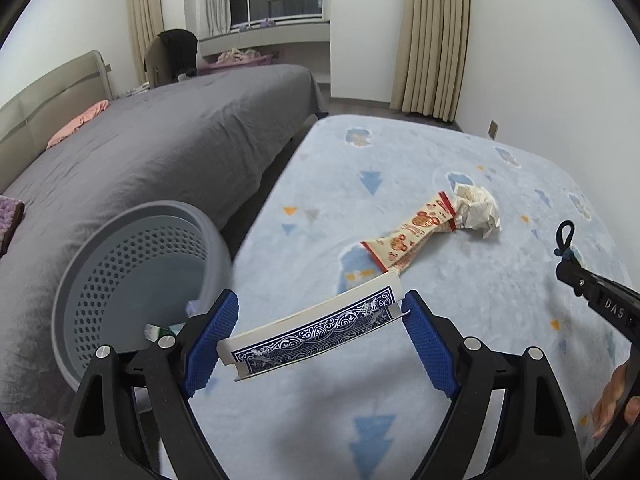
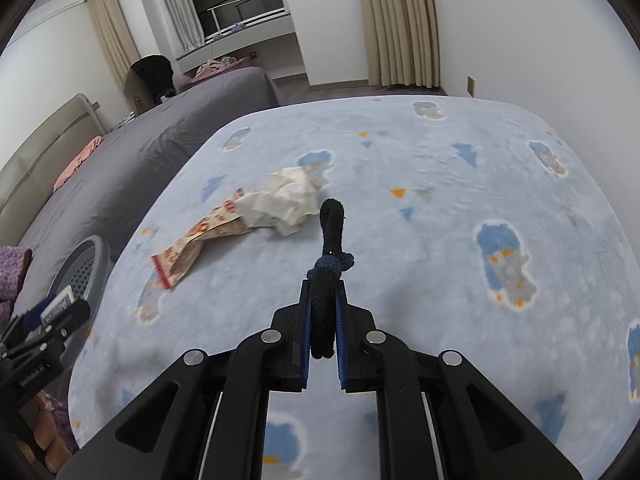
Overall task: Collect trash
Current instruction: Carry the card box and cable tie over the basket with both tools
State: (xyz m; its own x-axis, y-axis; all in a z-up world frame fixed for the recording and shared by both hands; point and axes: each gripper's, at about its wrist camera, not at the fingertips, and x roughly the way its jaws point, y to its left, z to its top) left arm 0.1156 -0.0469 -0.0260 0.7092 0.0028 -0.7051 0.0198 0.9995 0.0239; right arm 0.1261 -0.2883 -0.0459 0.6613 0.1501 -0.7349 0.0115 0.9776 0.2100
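Observation:
My left gripper (image 1: 320,304) is shut on a blue-patterned playing card box (image 1: 316,330), gripped end to end between the blue pads and held just right of a grey perforated bin (image 1: 132,280). A bit of trash lies in the bin. On the rug, a printed snack wrapper (image 1: 412,236) touches a crumpled white tissue (image 1: 478,208). My right gripper (image 2: 324,286) is shut on a black cord loop (image 2: 332,224) with a dark blue band knotted round it, hanging above the rug just right of the tissue (image 2: 288,200) and wrapper (image 2: 200,240). The bin (image 2: 86,264) shows at the far left.
A light blue patterned rug (image 1: 400,360) covers the floor. A bed with a grey cover (image 1: 160,140) runs along its left side, behind the bin. Purple cloth (image 1: 28,440) lies at the lower left. Curtains (image 1: 432,36) and white walls stand at the back.

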